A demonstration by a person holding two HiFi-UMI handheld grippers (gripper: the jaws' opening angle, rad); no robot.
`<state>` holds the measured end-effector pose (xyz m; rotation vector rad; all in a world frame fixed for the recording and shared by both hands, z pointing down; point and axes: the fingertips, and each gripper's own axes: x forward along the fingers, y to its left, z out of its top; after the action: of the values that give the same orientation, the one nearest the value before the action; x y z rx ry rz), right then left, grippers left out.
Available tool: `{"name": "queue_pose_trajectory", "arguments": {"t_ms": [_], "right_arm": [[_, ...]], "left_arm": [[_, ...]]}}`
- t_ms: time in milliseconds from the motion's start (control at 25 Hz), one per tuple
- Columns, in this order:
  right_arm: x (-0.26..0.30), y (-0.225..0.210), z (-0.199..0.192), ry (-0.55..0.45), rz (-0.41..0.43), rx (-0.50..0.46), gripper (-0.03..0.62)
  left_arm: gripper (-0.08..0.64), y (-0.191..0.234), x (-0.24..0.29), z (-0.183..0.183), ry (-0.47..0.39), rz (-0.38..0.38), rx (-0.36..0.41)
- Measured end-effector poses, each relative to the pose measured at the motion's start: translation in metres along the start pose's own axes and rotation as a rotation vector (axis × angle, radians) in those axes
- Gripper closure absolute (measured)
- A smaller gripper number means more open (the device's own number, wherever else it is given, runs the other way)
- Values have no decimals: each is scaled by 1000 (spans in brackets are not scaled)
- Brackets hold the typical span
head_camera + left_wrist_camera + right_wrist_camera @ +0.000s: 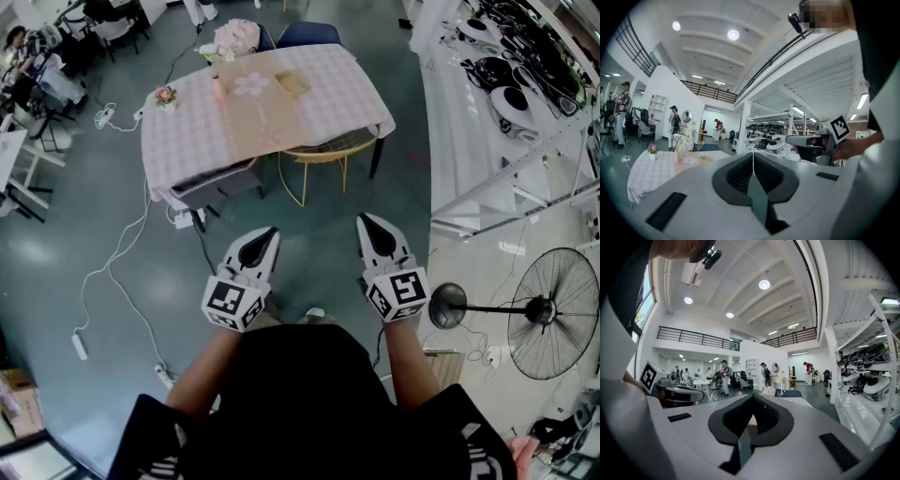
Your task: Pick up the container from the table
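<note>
A table with a checked pink cloth stands well ahead of me across the grey floor. On its far half lies a small tan container, beside a flower-shaped mat and a pink vase. My left gripper and right gripper are held side by side in front of my body, far short of the table, both shut with nothing between the jaws. In the left gripper view the shut jaws point toward the table at the left, where the container shows small. The right gripper view shows shut jaws.
A yellow wire chair and a grey chair are tucked at the table's near side. A standing fan and white shelving are on the right. Cables and a power strip lie on the floor at left. People stand far off.
</note>
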<state>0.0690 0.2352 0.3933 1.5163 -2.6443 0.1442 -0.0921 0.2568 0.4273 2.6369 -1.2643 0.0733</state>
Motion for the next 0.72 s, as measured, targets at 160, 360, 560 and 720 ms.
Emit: {"name": "queue_pose_trajectory", "arguments": {"t_ms": [160,360,560,720], "right_arm": [[-11,1,2,-9,9,-22,595],[-32,-15,-9,-2,-39,54,594],[-50,-26,-21,16,-35,89,594],[-54,-28,-31,18,-48,102,592]], "left_arm": [[551,-8,2,1,-19,13,-10],[551,-19,5,0,-18,20,-3],[551,-31,6,-9,-12,17,-35],[549,-28,5,-19,-7,30,-43]]}}
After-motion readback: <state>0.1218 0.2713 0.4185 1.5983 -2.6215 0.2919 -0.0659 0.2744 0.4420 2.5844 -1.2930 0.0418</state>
